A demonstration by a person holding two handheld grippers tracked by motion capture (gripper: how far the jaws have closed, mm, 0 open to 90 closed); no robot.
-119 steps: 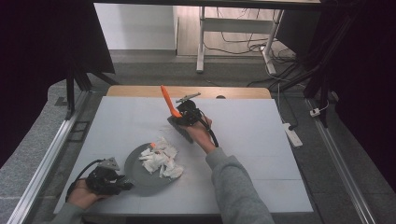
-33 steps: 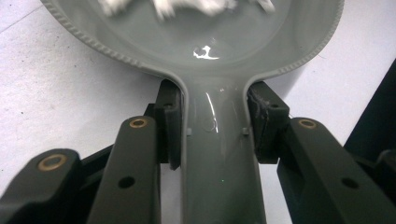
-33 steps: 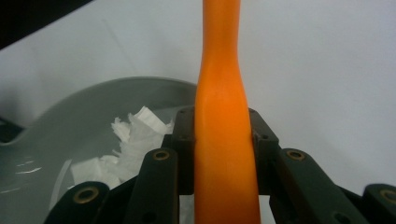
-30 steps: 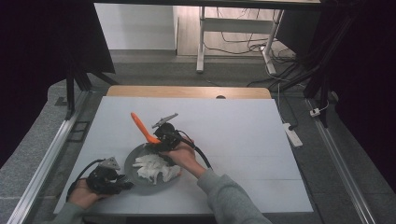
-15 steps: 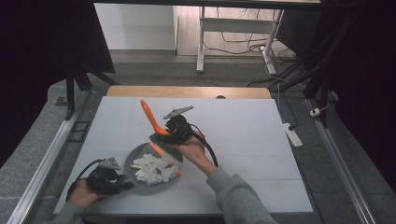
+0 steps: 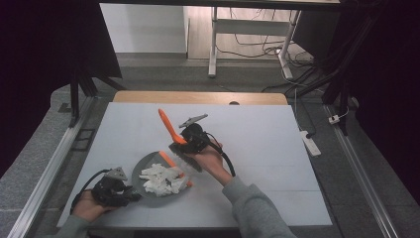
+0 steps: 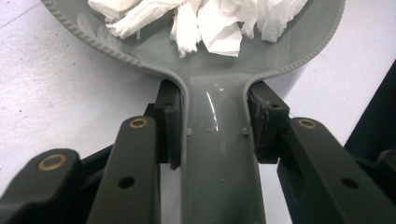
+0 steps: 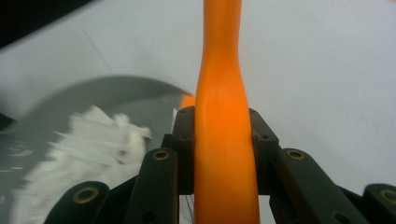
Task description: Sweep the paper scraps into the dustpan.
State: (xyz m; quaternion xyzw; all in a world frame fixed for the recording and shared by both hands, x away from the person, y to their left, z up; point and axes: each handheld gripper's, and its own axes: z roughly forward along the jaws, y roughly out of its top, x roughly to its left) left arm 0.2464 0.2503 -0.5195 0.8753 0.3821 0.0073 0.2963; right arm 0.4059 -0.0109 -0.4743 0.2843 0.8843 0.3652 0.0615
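two stiff, light plastic pieces: left tool [image 6: 130, 197] clamped on the grey dustpan [image 7: 219, 65] handle, right tool [image 6: 179, 148] clamped on the orange brush [image 8: 223, 140] handle, both best held there.

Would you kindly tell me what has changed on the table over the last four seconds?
The right gripper, shut on the orange brush handle, came from the far middle of the table toward the person and swept across the grey dustpan; the white paper scraps now lie gathered in the pan. The left gripper stayed put, shut on the dustpan's handle.
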